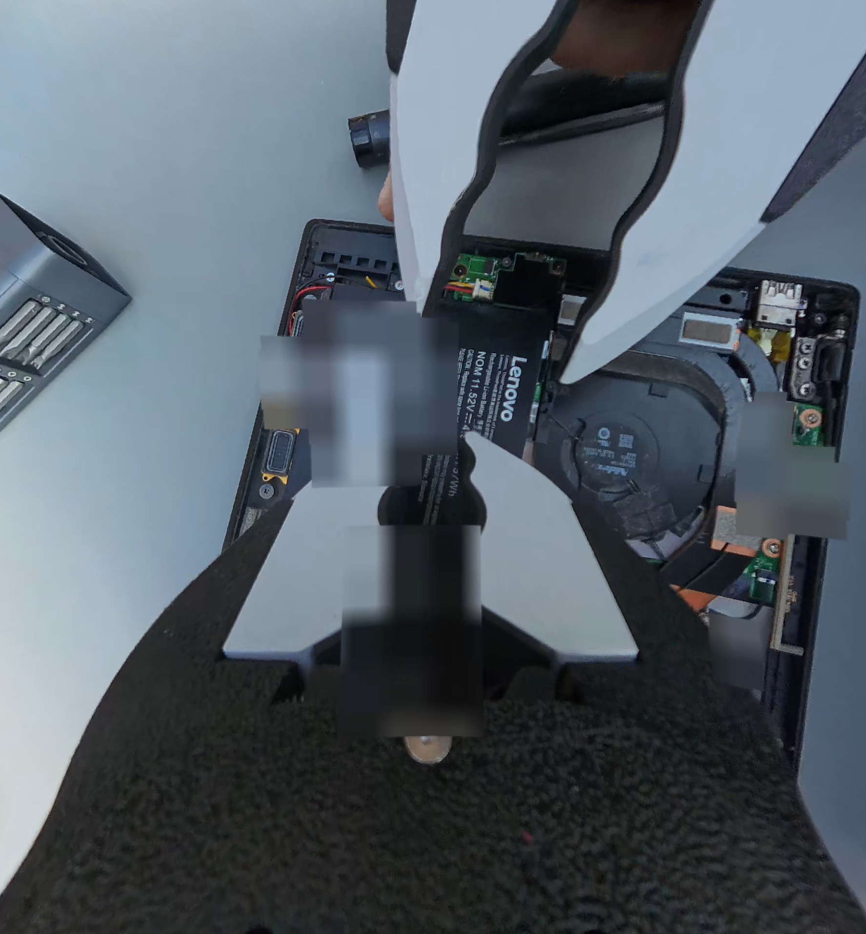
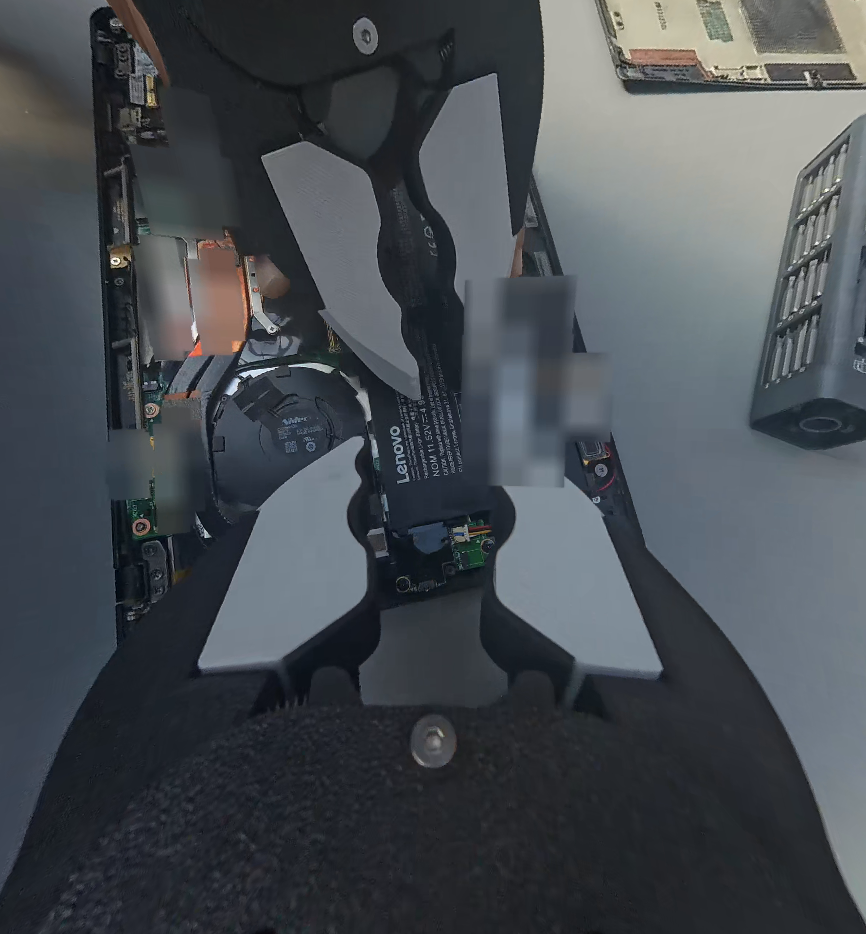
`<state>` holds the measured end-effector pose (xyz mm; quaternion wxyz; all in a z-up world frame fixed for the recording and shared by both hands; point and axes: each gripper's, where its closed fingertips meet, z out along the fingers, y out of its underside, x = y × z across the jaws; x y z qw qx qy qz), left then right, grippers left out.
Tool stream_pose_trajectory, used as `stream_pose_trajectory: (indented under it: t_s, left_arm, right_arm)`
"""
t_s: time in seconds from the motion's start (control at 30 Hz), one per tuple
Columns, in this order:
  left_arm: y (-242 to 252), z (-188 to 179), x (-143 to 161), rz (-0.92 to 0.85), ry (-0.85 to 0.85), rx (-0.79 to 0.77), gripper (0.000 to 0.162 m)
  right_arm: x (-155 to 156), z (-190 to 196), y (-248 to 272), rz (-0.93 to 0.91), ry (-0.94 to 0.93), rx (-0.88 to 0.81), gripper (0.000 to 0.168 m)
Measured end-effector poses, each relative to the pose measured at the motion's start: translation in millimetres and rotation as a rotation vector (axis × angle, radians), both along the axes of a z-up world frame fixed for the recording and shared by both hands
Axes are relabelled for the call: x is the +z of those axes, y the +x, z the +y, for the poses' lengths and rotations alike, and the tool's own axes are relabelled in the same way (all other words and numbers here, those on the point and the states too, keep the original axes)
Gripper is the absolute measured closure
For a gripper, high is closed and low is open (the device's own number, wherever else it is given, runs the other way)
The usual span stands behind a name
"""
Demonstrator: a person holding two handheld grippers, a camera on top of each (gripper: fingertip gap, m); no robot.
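Over an opened laptop [image 1: 314,237] on a grey table [image 1: 168,151], innards up. Long black battery [image 2: 420,455] lying mid-chassis, just beside the round fan [image 2: 289,429], with its wired connector [image 2: 471,538] at the end nearest the right gripper [image 2: 430,480].

Right jaws apart, straddling that connector end, one finger over the fan's rim, the other toward the chassis edge; impossible to tell whether the pads press the battery's sides. Left gripper [image 1: 430,480] reaching in from the opposite end, jaws likewise parted, one fingertip [image 2: 395,364] on or just above the labelled face; contact unclear.

Grey bit case [image 2: 835,283] well apart on the table. Removed cover [image 2: 723,50] far right in the right wrist view. Black cylinder [image 1: 370,136] beyond the laptop's far-left corner in the left view.

Likely hazards, judged from this:
- Denting or puncturing the soft cell with a hard fingertip pressed into its face.
- Bending it if raised from one end only.
- Tearing the thin coloured wires if pulled with the plug seated.
- Scraping the fan or the small green board with a stray finger.
- Knocking the grippers together, so close head to head.
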<state>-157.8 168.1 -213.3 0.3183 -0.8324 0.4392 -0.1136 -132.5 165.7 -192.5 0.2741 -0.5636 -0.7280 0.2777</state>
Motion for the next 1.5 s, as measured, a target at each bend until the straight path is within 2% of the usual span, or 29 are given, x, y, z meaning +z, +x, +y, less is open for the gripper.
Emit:
stream_pose_trajectory:
  t_s: [0.17, 0.27, 0.47, 0.63, 1.03, 1.33, 1.5]
  left_arm:
    - [-10, -8, 1, 0.015, 0.008, 0.008, 0.141]
    - [-19, -13, 4, 0.006, 0.013, 0.043, 0.142]
    - [-33, -22, 9, -0.048, -0.010, 0.166, 0.143]
    - [-32, -27, 9, -0.112, -0.046, 0.226, 0.144]
    - [-24, -22, 4, -0.133, -0.092, 0.231, 0.147]
    - [-19, -14, 2, -0.115, -0.089, 0.220, 0.148]
    - [-16, -12, 4, -0.126, -0.088, 0.210, 0.147]
  right_arm:
    - [5, 0, -15, 0.013, 0.004, 0.035, 0.138]
    - [-3, 1, -20, -0.029, 0.041, 0.095, 0.145]
    - [-18, 3, -27, -0.099, 0.090, 0.232, 0.151]
    - [-20, 1, -31, -0.115, 0.078, 0.280, 0.158]
    - [-22, 1, -31, -0.178, 0.009, 0.330, 0.167]
    - [-21, 5, -28, -0.144, 0.146, 0.332, 0.168]
    - [-16, 19, -14, -0.086, 0.252, 0.229, 0.168]
